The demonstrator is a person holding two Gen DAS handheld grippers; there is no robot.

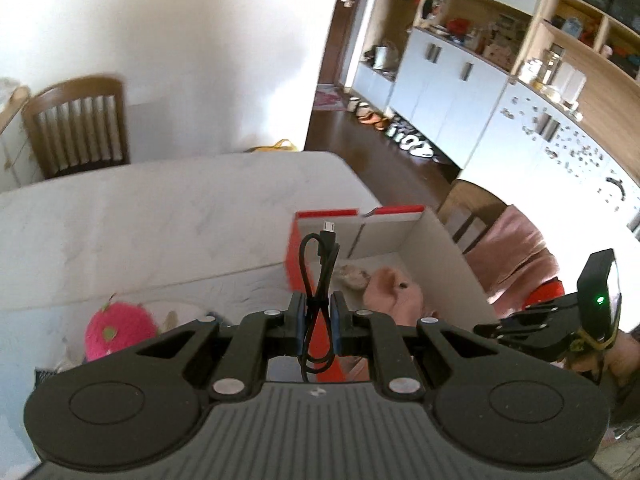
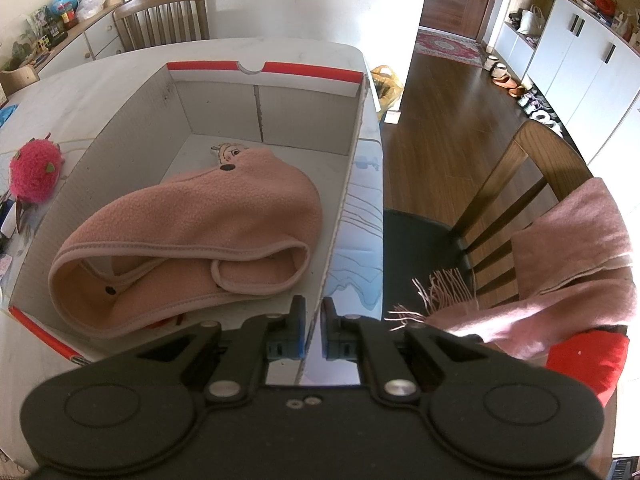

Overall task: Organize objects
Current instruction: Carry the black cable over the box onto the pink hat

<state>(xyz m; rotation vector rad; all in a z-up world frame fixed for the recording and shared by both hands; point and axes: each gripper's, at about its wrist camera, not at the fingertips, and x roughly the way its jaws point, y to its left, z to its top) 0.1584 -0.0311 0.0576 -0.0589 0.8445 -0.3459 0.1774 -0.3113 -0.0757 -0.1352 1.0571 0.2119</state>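
Note:
In the left wrist view, my left gripper [image 1: 319,304] is shut on a bundled black USB cable [image 1: 320,264], held up in the air just in front of the near left corner of the red-rimmed cardboard box [image 1: 440,264]. The cable's plug points upward. A pink fleece hat [image 2: 208,224] lies inside the box [image 2: 304,116], partly covering a small cartoon figure [image 2: 226,152]. My right gripper [image 2: 313,312] is shut on the box's right wall, whose edge runs between the pads. The right gripper [image 1: 552,320] also shows at the right edge of the left wrist view.
A pink fuzzy plush toy [image 2: 34,174] lies on the white table [image 2: 100,92] left of the box. A wooden chair with a pink scarf [image 2: 572,248] draped over it stands close on the right. Another chair [image 2: 164,16] stands at the far side.

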